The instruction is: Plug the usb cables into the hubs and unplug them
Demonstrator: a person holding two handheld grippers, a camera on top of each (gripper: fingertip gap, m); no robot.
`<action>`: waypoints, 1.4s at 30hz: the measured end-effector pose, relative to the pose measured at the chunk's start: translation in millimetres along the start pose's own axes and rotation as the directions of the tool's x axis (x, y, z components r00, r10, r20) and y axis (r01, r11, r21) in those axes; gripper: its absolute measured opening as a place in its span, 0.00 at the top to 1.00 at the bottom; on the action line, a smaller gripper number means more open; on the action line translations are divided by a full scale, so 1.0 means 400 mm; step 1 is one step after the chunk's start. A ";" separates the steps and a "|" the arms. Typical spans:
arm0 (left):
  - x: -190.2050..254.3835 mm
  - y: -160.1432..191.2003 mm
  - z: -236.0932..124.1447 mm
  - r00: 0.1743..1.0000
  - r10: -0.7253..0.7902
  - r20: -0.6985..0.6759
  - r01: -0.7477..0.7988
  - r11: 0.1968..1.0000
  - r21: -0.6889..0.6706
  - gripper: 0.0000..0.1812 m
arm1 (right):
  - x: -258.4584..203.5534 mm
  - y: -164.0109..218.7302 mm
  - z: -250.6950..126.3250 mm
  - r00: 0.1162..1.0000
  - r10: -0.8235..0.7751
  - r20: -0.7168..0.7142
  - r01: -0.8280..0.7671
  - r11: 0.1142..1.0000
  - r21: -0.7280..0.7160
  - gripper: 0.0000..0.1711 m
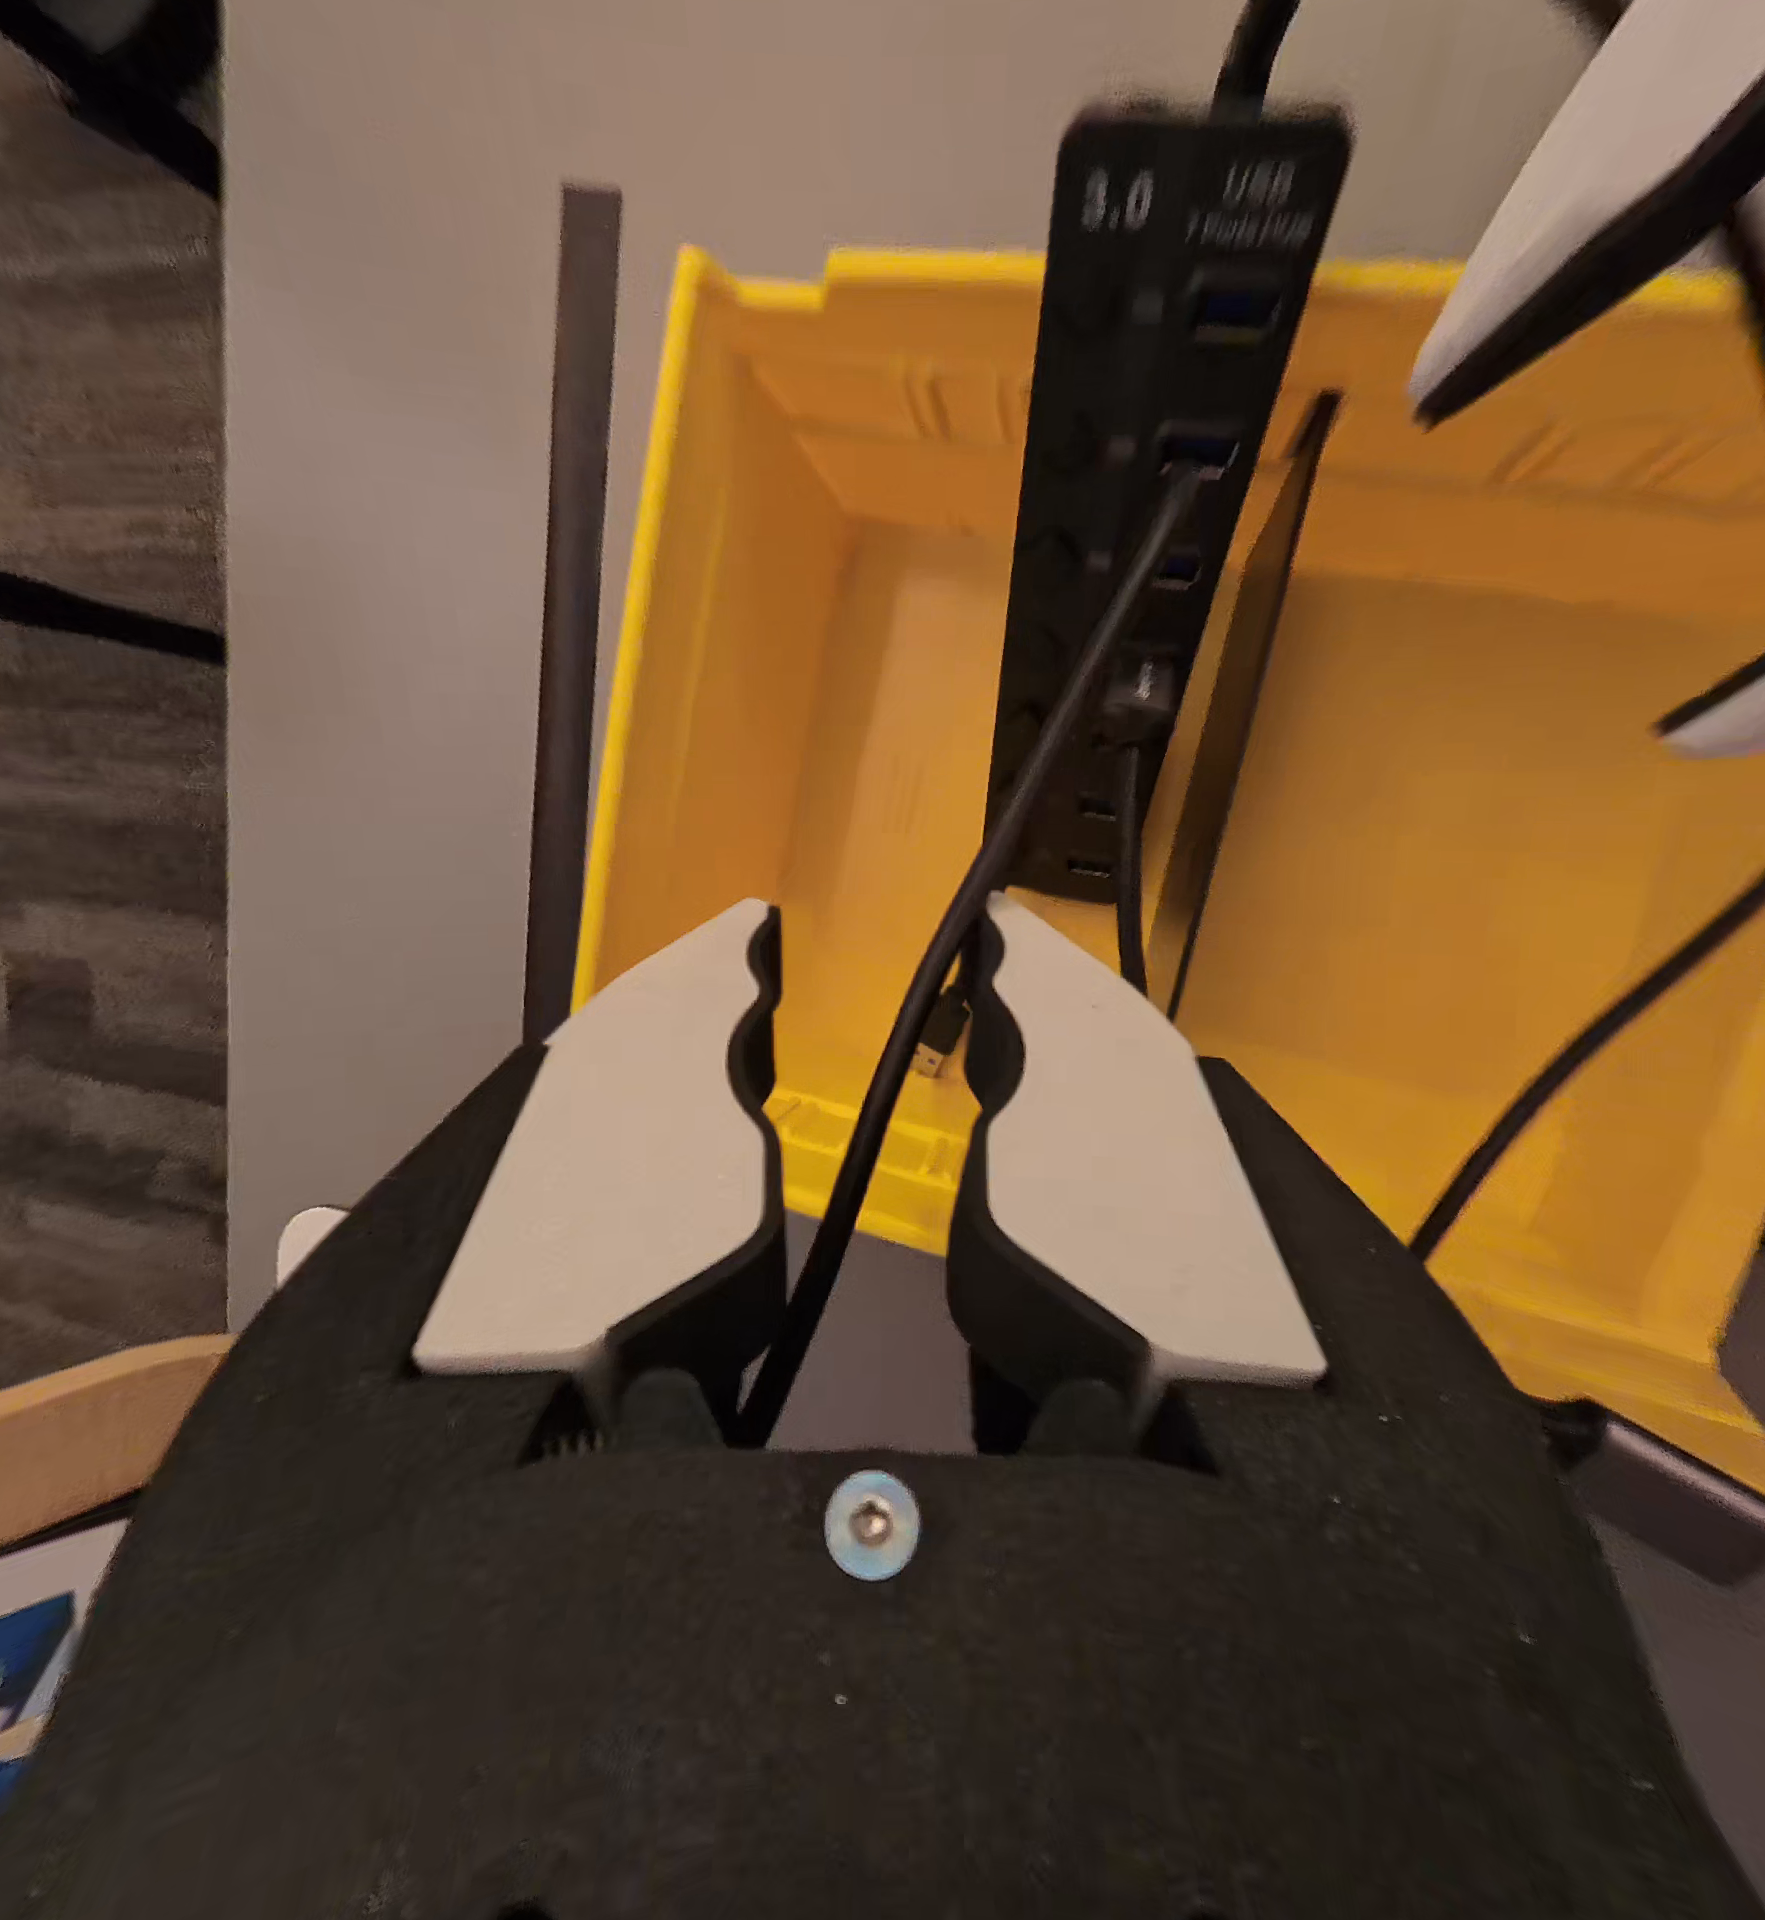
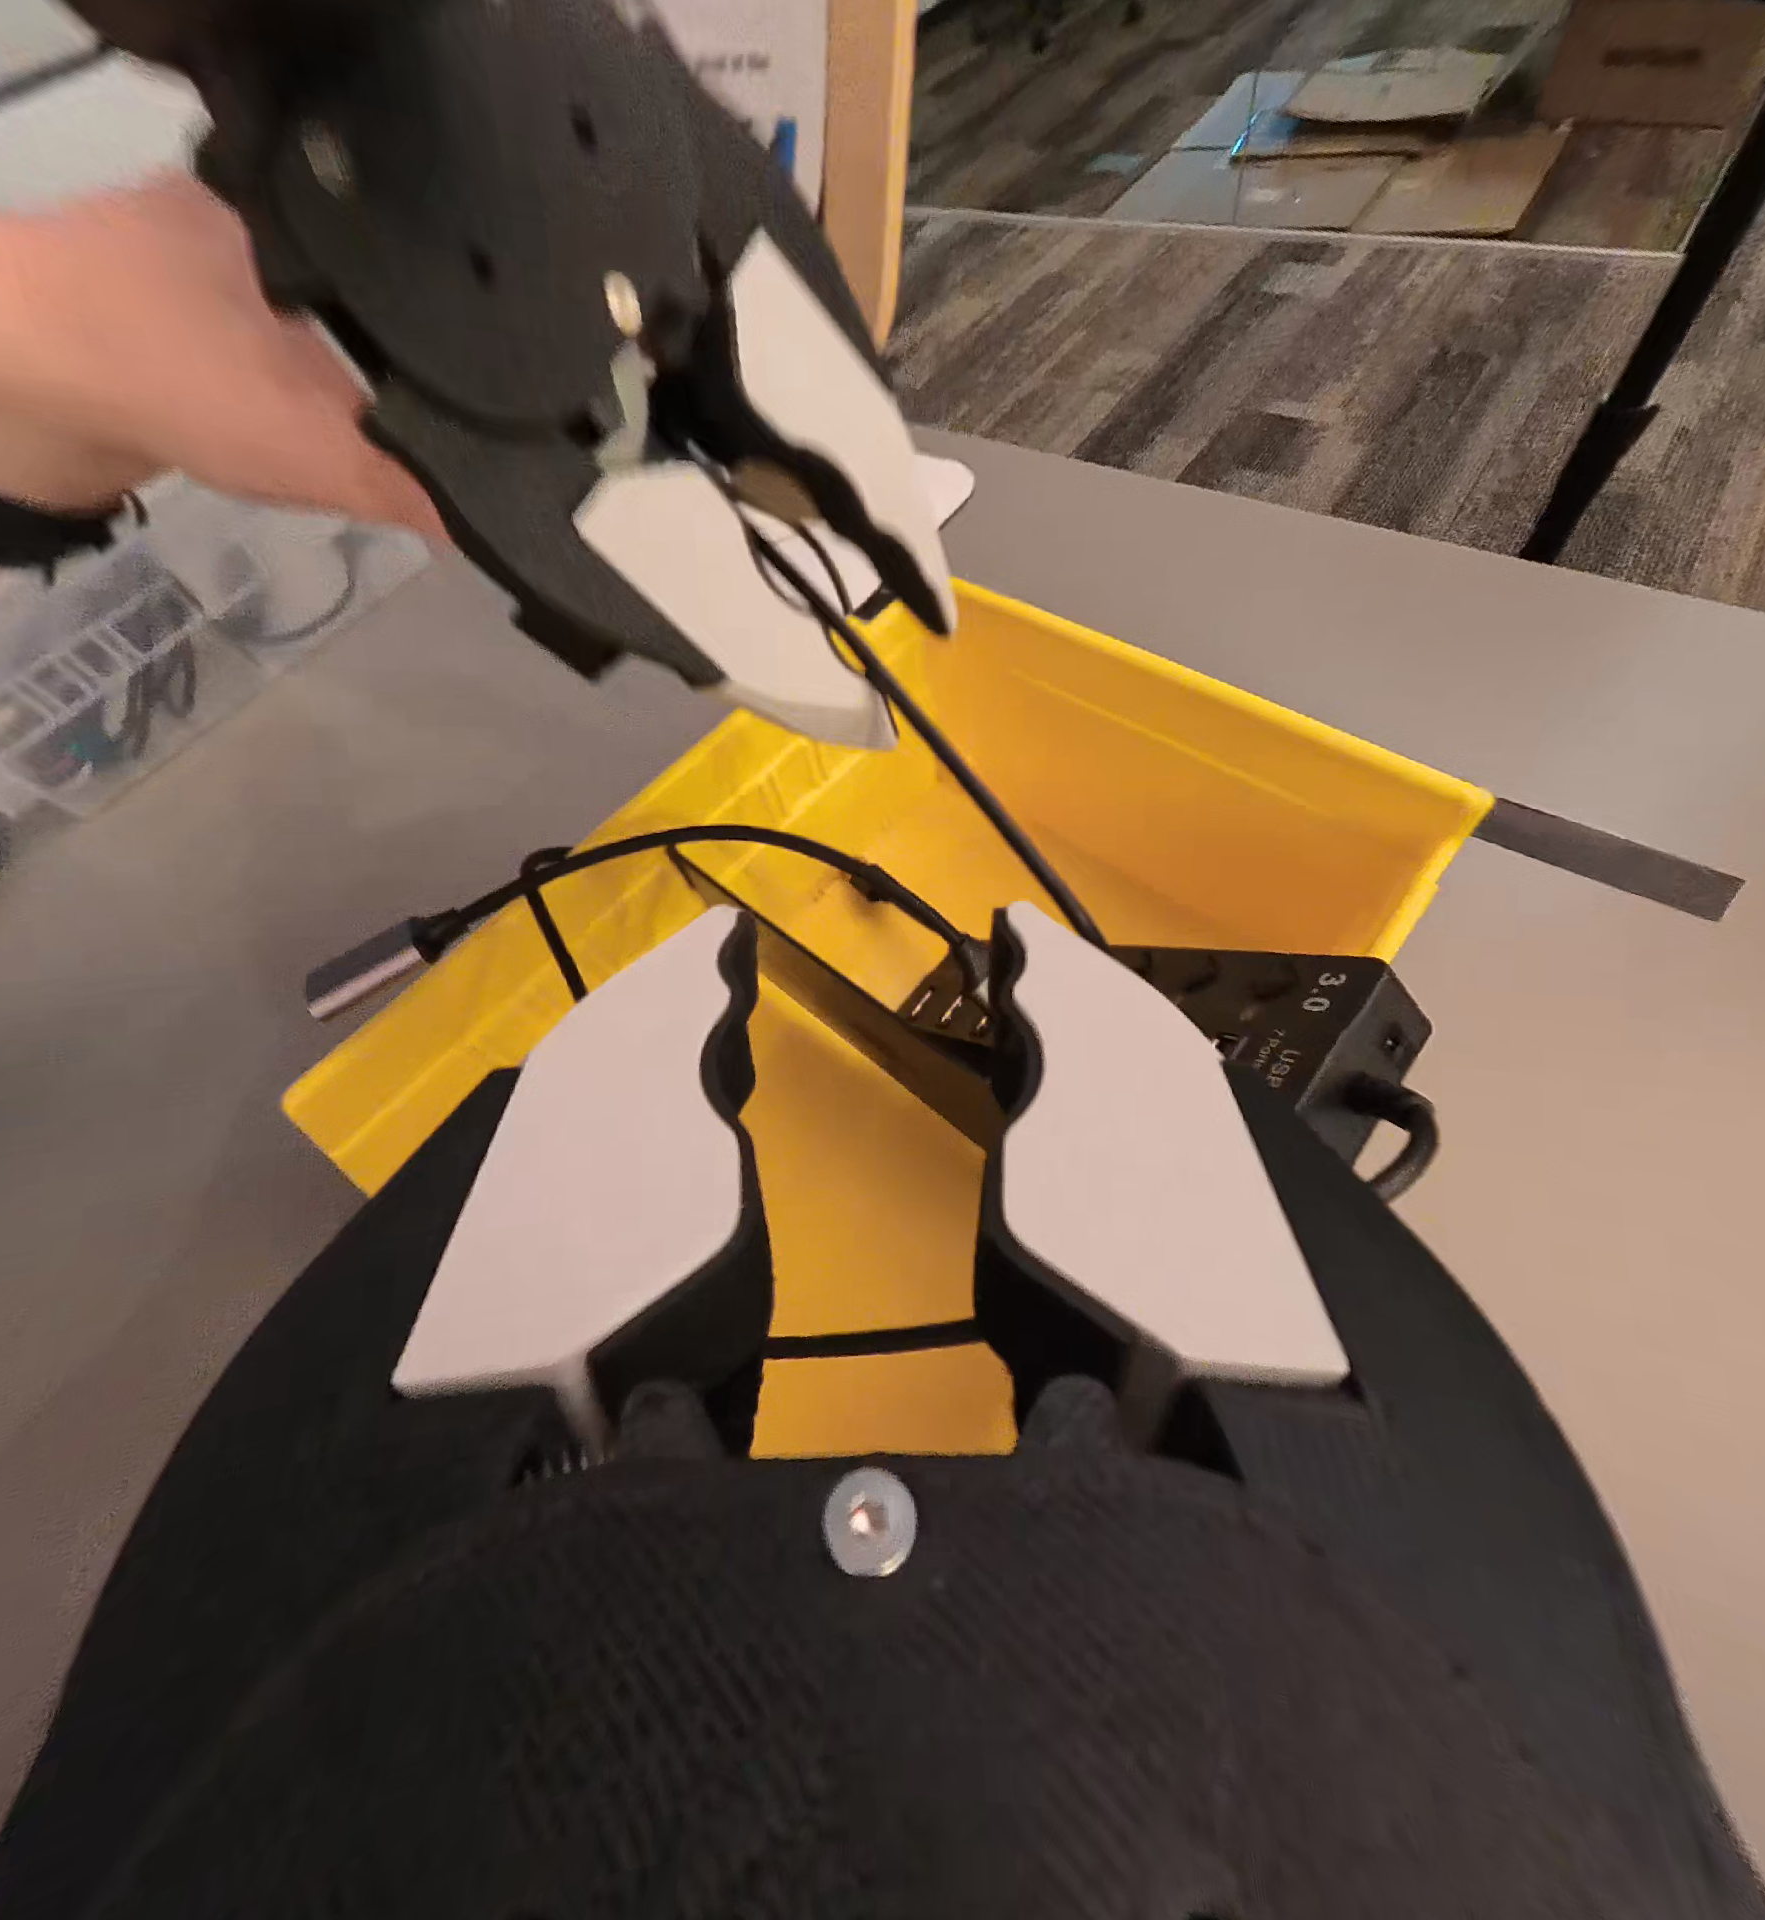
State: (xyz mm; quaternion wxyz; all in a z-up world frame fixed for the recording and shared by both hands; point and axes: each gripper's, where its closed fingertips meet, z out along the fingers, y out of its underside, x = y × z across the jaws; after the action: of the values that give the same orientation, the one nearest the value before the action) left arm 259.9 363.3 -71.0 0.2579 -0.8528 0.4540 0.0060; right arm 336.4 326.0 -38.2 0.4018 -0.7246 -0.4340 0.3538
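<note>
Both grippers above the yellow bin

Our left gripper (image 1: 878, 925) and right gripper (image 2: 873, 930) stand apart; a thin cable (image 1: 1054, 727) runs between the left fingers to the black hub (image 1: 1158, 499) just ahead, over the bin (image 1: 753, 644).

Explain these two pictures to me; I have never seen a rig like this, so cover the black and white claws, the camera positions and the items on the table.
Each claw is a hand-held gripping tool with a camera looking along its two fingers. One picture comes from the left tool, the other from the right tool. On the grey table sits a yellow bin with a black USB hub lying across it. A thin black cable runs from the hub between the left tool's open fingers. The right tool is open and holds nothing.
</note>
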 end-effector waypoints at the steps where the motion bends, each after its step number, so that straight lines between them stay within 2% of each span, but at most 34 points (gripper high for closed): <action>1: 0.003 -0.011 -0.025 1.000 -0.005 -0.014 0.006 0.999 0.035 0.79 | -0.007 0.005 0.003 1.000 -0.022 0.004 0.022 1.000 -0.018 0.74; 5: 0.039 -0.065 -0.166 0.998 -0.016 -0.058 0.029 0.972 0.234 0.72 | -0.046 0.017 0.012 0.993 -0.084 0.078 0.087 0.996 -0.038 0.73; 7: 0.056 -0.064 -0.238 0.998 -0.018 -0.059 0.036 0.951 0.308 0.67 | -0.062 0.022 0.015 0.988 -0.113 0.102 0.118 0.992 -0.049 0.73; 11: 0.053 0.050 -0.310 0.995 -0.096 0.024 0.082 0.934 0.349 0.69 | -0.146 0.008 0.010 0.933 -0.305 0.191 0.311 0.950 -0.002 0.72; 14: 0.019 0.148 -0.317 0.960 -0.279 0.030 0.242 0.878 0.412 0.72 | -0.224 -0.016 0.004 0.853 -0.484 0.196 0.487 0.873 0.033 0.72; 18: -0.002 0.212 -0.354 0.892 -0.439 -0.108 0.418 0.707 0.570 0.74 | -0.287 -0.007 0.020 0.694 -0.706 0.142 0.719 0.688 -0.097 0.70; 21: 0.024 0.226 -0.398 0.874 -0.416 -0.252 0.472 0.600 0.645 0.77 | -0.289 0.016 0.035 0.512 -0.856 0.075 0.848 0.490 -0.204 0.62; 24: 0.044 0.262 -0.413 0.861 -0.396 -0.319 0.504 0.576 0.643 0.77 | -0.280 0.016 0.061 0.252 -0.966 -0.063 0.937 0.259 -0.232 0.58; 25: 0.043 0.278 -0.411 0.859 -0.400 -0.319 0.506 0.572 0.646 0.77 | -0.287 0.035 0.075 0.202 -0.978 -0.054 0.951 0.209 -0.226 0.58; 28: 0.030 0.299 -0.420 0.852 -0.404 -0.334 0.520 0.566 0.640 0.78 | -0.286 0.097 0.133 0.131 -0.991 -0.017 0.963 0.132 -0.235 0.58; 30: 0.042 0.292 -0.441 0.855 -0.366 -0.369 0.518 0.546 0.658 0.79 | -0.260 0.096 0.162 0.049 -0.996 -0.073 0.954 0.068 -0.292 0.60; 32: 0.049 0.289 -0.450 0.861 -0.350 -0.369 0.507 0.550 0.663 0.79 | -0.243 0.110 0.187 0.028 -0.997 -0.068 0.940 0.049 -0.337 0.62; 36: 0.045 0.295 -0.435 0.879 -0.365 -0.307 0.474 0.598 0.647 0.79 | -0.214 0.122 0.214 -0.051 -0.996 -0.070 0.915 -0.019 -0.404 0.76; 38: 0.043 0.297 -0.429 0.880 -0.365 -0.303 0.472 0.604 0.642 0.79 | -0.217 0.103 0.222 -0.051 -0.993 -0.108 0.915 -0.003 -0.404 0.91; 40: 0.038 0.301 -0.424 0.873 -0.373 -0.313 0.485 0.601 0.635 0.79 | -0.224 0.069 0.219 0.014 -0.991 -0.133 0.919 0.065 -0.389 0.96; 42: 0.033 0.306 -0.425 0.867 -0.380 -0.321 0.495 0.594 0.634 0.79 | -0.227 0.018 0.201 0.196 -0.969 -0.150 0.911 0.236 -0.339 0.97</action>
State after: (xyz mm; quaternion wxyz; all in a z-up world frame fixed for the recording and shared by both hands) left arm 134.6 221.7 20.0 0.5183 -0.7734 0.2160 -0.2943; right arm 235.8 262.9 -64.0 0.5344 -0.3855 -0.7404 -0.1330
